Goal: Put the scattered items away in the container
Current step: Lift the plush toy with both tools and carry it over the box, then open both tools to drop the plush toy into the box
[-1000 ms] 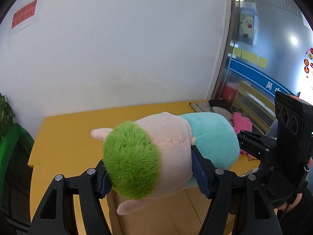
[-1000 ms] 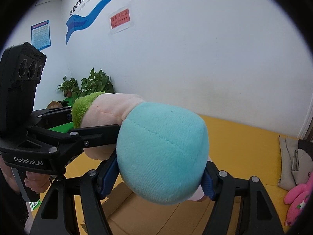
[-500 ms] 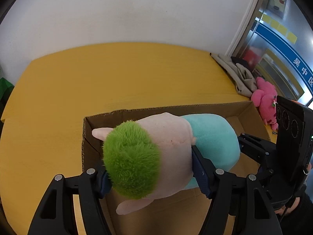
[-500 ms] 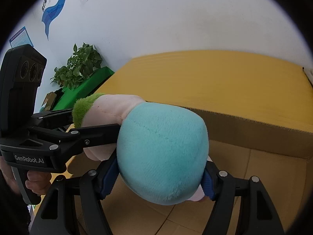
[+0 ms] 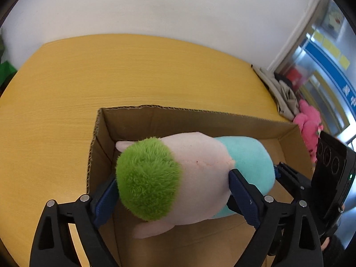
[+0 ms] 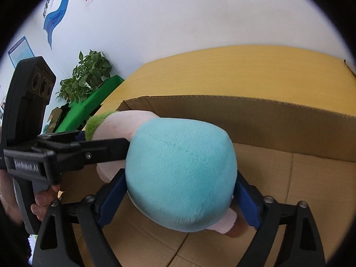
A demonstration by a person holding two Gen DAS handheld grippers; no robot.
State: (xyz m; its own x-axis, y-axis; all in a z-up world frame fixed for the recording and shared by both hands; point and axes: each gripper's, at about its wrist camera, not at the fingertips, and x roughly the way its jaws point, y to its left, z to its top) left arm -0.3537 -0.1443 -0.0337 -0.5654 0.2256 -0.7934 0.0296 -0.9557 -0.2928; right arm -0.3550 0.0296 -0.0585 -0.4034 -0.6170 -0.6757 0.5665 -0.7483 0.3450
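Note:
A plush doll (image 5: 200, 169) with green hair, a pink head and a teal body hangs inside the open cardboard box (image 5: 178, 115), above its floor. My left gripper (image 5: 175, 198) is shut on the doll's head end. My right gripper (image 6: 178, 202) is shut on the teal body (image 6: 180, 178). The box's far wall (image 6: 267, 120) stands behind the doll. In the left wrist view the right gripper (image 5: 296, 182) shows at the right; in the right wrist view the left gripper (image 6: 89, 149) shows at the left.
The box sits on a yellow table (image 5: 111, 73) against a white wall. A pink plush toy (image 5: 309, 124) and a grey cloth (image 5: 284, 93) lie at the table's right end. Green plants (image 6: 86, 77) stand beyond the left end.
Both grippers have tilted down and lowered the doll from above the box to inside its walls. Both stay shut on it.

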